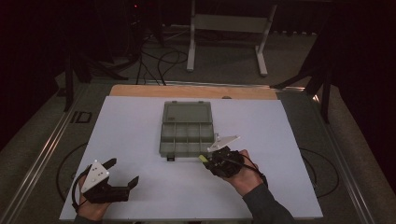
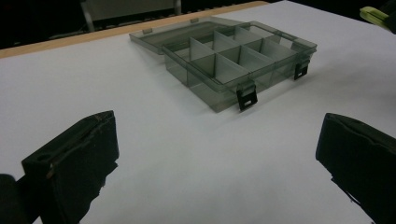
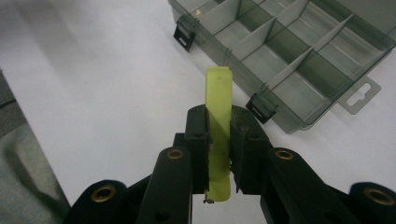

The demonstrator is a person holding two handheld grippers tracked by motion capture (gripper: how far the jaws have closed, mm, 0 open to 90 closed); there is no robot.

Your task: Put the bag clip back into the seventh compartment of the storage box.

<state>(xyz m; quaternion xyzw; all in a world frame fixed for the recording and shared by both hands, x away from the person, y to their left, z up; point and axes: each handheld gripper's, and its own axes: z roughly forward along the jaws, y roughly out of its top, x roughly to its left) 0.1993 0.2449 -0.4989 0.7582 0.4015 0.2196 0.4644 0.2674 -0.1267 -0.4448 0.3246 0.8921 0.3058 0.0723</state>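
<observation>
A clear grey compartment box (image 1: pixel 187 133) lies open in the middle of the white table, its lid flat behind it and its several compartments empty (image 2: pixel 233 60) (image 3: pixel 299 51). My right gripper (image 1: pixel 210 161) hovers just off the box's front right corner, shut on a flat yellow-green strip (image 3: pixel 218 116) that sticks out past the jaws toward the box's right latch (image 3: pixel 261 107). The strip's tip shows yellow-green (image 1: pixel 203 159). My left gripper (image 1: pixel 123 173) rests at the front left of the table, open, with bare table between its pads (image 2: pixel 74 158).
A white board (image 1: pixel 140 116) covers the table, with a wooden edge (image 1: pixel 187 91) at the back. Beyond stand a white frame (image 1: pixel 229 28) and cables on the floor. Black latches (image 2: pixel 246 98) hang on the box's front wall.
</observation>
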